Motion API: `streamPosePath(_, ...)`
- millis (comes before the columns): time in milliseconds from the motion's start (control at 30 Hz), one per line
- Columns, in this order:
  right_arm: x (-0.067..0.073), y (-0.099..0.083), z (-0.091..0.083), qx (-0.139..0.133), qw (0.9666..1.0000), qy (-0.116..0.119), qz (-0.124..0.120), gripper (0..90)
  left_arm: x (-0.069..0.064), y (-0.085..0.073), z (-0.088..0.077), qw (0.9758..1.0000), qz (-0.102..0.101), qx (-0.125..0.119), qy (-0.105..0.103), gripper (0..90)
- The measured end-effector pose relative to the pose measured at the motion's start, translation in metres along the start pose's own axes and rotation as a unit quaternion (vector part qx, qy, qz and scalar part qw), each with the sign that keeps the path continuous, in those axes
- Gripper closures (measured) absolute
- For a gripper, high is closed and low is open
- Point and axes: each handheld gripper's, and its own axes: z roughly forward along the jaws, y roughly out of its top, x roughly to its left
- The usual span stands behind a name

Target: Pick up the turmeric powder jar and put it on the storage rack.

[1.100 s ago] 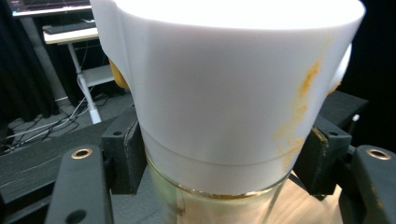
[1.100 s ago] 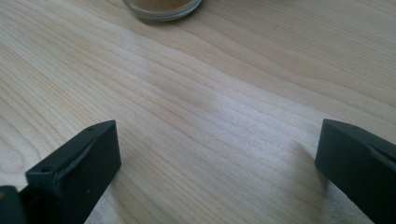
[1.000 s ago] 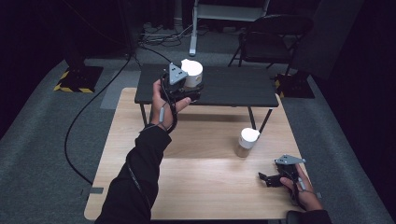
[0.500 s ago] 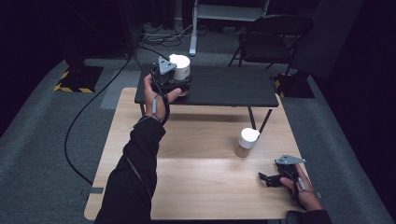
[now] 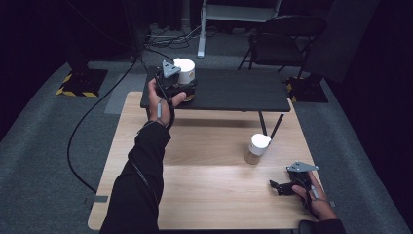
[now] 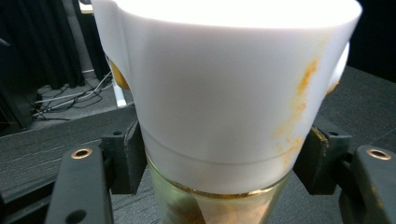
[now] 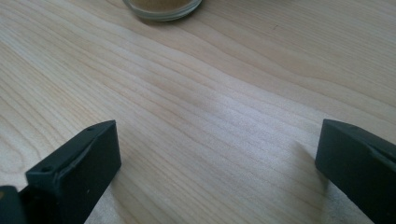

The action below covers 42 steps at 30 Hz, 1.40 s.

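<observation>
From the high view, the left hand-held gripper (image 5: 181, 89) clamped a white-capped jar (image 5: 184, 73) above the dark bench (image 5: 234, 92), apparently to set it there. Its own view showed both jaws pressed against the jar (image 6: 224, 112), whose base was cut off. The right hand-held gripper (image 7: 217, 154) rested wide open, a second jar (image 7: 162, 8) beyond it, cropped.

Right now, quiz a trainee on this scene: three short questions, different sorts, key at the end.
1. True or false: the left gripper is shut on a white-capped jar.
2. Over which surface is that jar held? A) wooden table B) black table C) floor
3. Fill in: the right gripper rests on the wooden table with its jaws ____.

Key: 1 true; 2 B; 3 open
</observation>
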Motion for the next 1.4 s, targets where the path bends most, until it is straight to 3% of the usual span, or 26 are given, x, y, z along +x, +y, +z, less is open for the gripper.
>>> streamPosePath(167,0.0,0.0,0.0,0.0,1.0,0.0,0.0,0.0,-0.003,0.001,0.001,0.9999,0.009,0.003,0.002,30.1)
streamPosePath(400,0.0,0.0,0.0,0.0,1.0,0.0,0.0,0.0,-0.002,0.001,0.0,1.0,0.003,0.001,0.002,28.9)
streamPosePath(700,0.0,0.0,0.0,0.0,1.0,0.0,0.0,0.0,-0.01,0.0,0.002,0.9997,0.0,0.006,0.025,18.2)
streamPosePath(733,0.0,0.0,0.0,0.0,1.0,0.0,-0.001,0.0,-0.013,0.0,0.003,0.9994,-0.004,0.008,0.034,10.5)
streamPosePath(867,0.0,0.0,0.0,0.0,1.0,0.0,-0.001,0.0,-0.012,-0.001,0.004,0.9996,-0.008,0.005,0.028,5.9)
streamPosePath(1100,0.0,0.0,0.0,0.0,1.0,0.0,-0.001,0.0,-0.016,-0.001,0.003,0.9994,0.002,0.007,0.033,3.8)
streamPosePath(1233,0.0,0.0,0.0,0.0,1.0,0.0,-0.001,0.0,-0.019,-0.002,-0.002,0.9989,0.024,-0.002,0.041,2.4)
streamPosePath(1400,0.0,0.0,0.0,0.0,1.0,0.0,-0.001,0.0,-0.02,-0.001,-0.009,0.9986,0.03,-0.012,0.041,1.7)
